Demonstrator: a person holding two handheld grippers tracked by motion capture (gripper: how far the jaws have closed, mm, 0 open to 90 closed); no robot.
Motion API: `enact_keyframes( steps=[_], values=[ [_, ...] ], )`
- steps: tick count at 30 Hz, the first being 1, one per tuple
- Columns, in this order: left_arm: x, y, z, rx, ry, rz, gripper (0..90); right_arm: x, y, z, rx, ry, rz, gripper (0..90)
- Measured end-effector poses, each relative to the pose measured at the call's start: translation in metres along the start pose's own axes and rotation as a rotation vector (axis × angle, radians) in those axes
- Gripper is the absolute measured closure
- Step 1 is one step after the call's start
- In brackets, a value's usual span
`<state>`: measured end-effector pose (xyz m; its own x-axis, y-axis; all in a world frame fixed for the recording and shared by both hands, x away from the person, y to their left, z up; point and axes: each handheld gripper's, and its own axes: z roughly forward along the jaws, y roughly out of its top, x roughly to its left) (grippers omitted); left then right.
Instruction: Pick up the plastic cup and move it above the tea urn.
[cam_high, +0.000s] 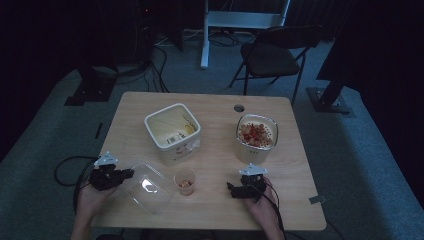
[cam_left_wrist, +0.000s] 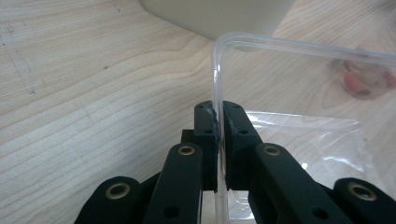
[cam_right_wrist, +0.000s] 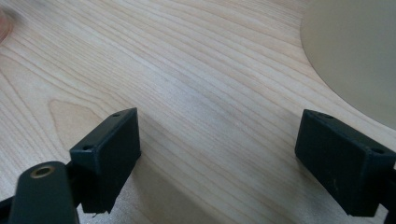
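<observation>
We see the left claw (cam_left_wrist: 219, 123) clamped on the rim of the clear plastic lid (cam_left_wrist: 299, 93), which extends ahead and to its right on the surface (cam_left_wrist: 93, 84); the right claw (cam_right_wrist: 217, 140) stands apart, holding nothing.

On the table (cam_high: 210, 100), the left gripper (cam_high: 129, 173) sits at the near left corner, with its jaws clamped on the left rim of the clear lid (cam_high: 148, 186), which lies just to its right. Right of the lid, between the two grippers, stands the small cup (cam_high: 184, 182). The right gripper (cam_high: 231, 189) rests well to the right of the cup, its jaws spread over bare tabletop. Behind the left gripper and the lid, farther up the table, stands the open tub (cam_high: 172, 131). Directly behind the right gripper stands the bowl of cereal (cam_high: 256, 137). Beyond the table's far edge stands a folding chair (cam_high: 272, 55).
</observation>
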<state>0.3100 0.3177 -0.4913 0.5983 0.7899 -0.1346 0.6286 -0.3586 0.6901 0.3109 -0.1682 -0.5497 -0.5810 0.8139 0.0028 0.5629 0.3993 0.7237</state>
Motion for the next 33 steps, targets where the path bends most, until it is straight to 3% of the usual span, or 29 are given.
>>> enact_keyframes(
  steps=[7, 15, 26, 31, 33],
  values=[
    [0.009, 0.012, -0.02, -0.047, 0.031, -0.005, 87.3, 0.0, 0.0, 0.0, 0.0, -0.001, 0.001, 13.7],
    [0.02, 0.037, -0.047, -0.089, 0.082, 0.001, 87.5, 0.0, 0.0, 0.0, 0.0, -0.001, 0.001, 13.8],
    [0.036, 0.078, -0.084, -0.168, 0.073, -0.01, 87.6, 0.0, 0.0, 0.0, 0.0, -0.001, 0.001, 13.8],
    [0.04, 0.097, -0.093, -0.183, 0.059, -0.015, 87.6, 0.0, 0.0, 0.0, 0.0, -0.002, -0.001, 13.8],
    [0.042, 0.116, -0.098, -0.191, 0.065, -0.013, 87.5, 0.0, 0.0, 0.0, 0.001, -0.001, -0.002, 13.8]
  ],
)
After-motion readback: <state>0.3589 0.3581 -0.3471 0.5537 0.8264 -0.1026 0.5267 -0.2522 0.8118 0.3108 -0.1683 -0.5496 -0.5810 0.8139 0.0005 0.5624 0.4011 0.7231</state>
